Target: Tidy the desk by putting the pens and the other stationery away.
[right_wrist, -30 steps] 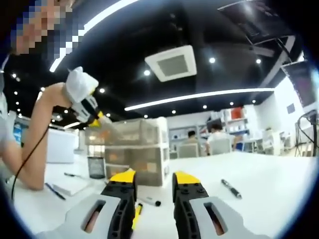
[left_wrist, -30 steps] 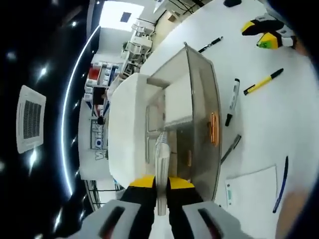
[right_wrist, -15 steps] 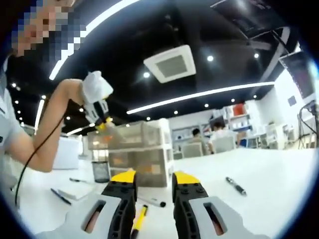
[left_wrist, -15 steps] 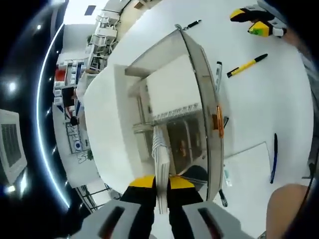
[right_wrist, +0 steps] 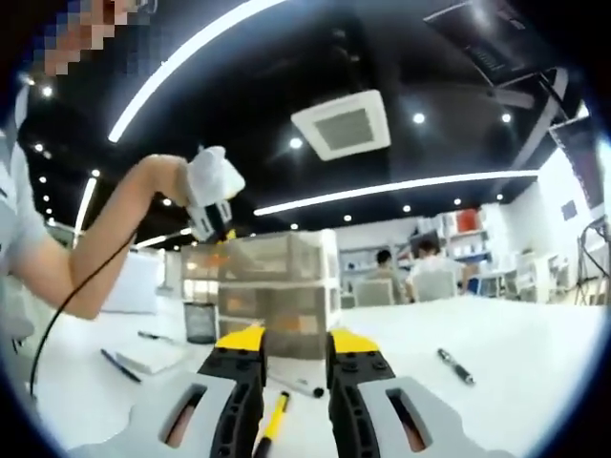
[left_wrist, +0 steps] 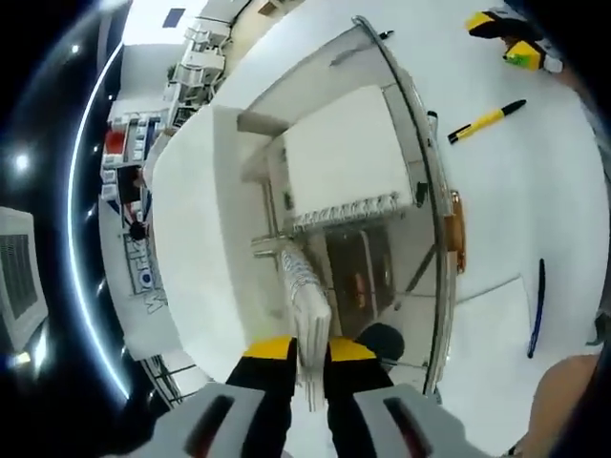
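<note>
Left claw (left_wrist: 307,358), clenched on a white spiral notepad (left_wrist: 307,315), hovers above the open drawer unit (left_wrist: 420,200) for stowing; right claw (right_wrist: 296,353) waits released nearby.

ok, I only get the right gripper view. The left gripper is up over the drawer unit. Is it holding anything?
Observer: Yes. The left gripper is shut on a white ribbed strip, and its fingers point down into the open top drawer.
Operator: Anything in that drawer?
Observer: A white pad lies flat in it, with what looks like a spiral binding along its edge on the gripper's side.
Operator: Room for the strip?
Observer: Probably. The strip's tip hangs over the uncovered part of the drawer, just short of that bound edge and not over the pad.
</note>
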`<state>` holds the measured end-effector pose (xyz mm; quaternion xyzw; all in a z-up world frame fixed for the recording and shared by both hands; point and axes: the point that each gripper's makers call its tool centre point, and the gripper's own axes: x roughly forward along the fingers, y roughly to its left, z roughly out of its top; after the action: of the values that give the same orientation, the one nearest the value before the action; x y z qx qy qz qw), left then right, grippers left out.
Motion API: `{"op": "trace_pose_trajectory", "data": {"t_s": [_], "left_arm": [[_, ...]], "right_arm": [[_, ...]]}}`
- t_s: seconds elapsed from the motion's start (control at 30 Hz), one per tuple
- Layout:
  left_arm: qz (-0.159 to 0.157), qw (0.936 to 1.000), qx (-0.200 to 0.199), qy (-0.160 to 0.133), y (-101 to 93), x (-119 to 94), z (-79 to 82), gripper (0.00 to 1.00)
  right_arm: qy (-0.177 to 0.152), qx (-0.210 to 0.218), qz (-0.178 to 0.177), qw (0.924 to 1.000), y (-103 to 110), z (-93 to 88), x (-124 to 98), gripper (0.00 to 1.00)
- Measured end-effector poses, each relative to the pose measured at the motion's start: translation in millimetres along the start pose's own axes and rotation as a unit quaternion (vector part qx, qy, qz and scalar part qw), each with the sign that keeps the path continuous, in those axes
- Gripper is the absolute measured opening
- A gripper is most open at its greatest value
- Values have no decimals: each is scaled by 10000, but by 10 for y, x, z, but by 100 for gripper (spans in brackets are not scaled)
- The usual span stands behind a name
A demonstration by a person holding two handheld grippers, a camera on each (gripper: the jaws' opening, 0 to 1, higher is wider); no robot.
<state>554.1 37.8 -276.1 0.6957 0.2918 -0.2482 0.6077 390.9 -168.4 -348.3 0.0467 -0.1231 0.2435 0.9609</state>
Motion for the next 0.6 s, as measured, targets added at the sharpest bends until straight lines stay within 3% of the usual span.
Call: {"op": "trace_pose_trajectory", "data": {"t_s": [0.3, 0.6], "left_arm": [[-90, 9999, 111, -14, -80, 12, 9, 16], [-41, 9996, -275, -101, -41, 18, -24, 23]], "right_arm": [[-3, 51, 126, 9999, 51, 2, 3, 21], [-19, 66, 161, 9998, 62, 6, -4, 21]]}}
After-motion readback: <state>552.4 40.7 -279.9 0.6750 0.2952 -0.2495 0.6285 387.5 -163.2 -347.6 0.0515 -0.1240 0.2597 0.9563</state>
